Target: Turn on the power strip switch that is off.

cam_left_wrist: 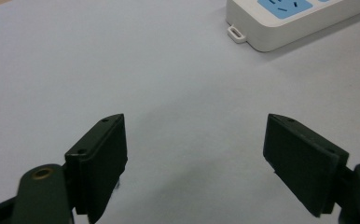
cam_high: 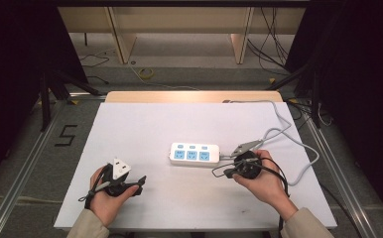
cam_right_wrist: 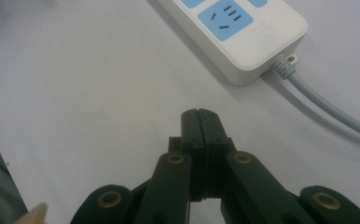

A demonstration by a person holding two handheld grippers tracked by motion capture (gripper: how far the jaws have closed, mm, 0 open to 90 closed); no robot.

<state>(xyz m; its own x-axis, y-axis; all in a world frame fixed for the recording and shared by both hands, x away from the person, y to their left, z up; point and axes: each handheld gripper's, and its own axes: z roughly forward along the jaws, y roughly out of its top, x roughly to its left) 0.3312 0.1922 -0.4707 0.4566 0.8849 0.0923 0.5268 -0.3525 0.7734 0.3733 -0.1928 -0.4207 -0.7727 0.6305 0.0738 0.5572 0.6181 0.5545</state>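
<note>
While both hands rest on the near half of the white desk [cam_high: 145, 124], the left tongs [cam_high: 139, 182] sit at about seven o'clock from the desk's middle, jaws spread wide with nothing but bare surface between them, as the left gripper view makes plain [cam_left_wrist: 194, 158]. Over at about four o'clock, the right tongs [cam_high: 219, 172] are pressed together on nothing, their tips pointing toward the cord end of the white power strip [cam_high: 194, 154]; the right gripper view shows those tips [cam_right_wrist: 200, 114] near that end but apart from it. Beyond them the strip lies flat near the desk's centre, with three blue sockets facing up, and its grey cable [cam_high: 298, 148] loops away toward two o'clock and on to the far edge. My judgement is that the main risk lies with the closed right tongs: a nudge against the light strip would likely skid or swivel it rather than grip it, and the slack cable beside the right hand [cam_high: 266, 181] could snag and drag the strip off line.
</note>
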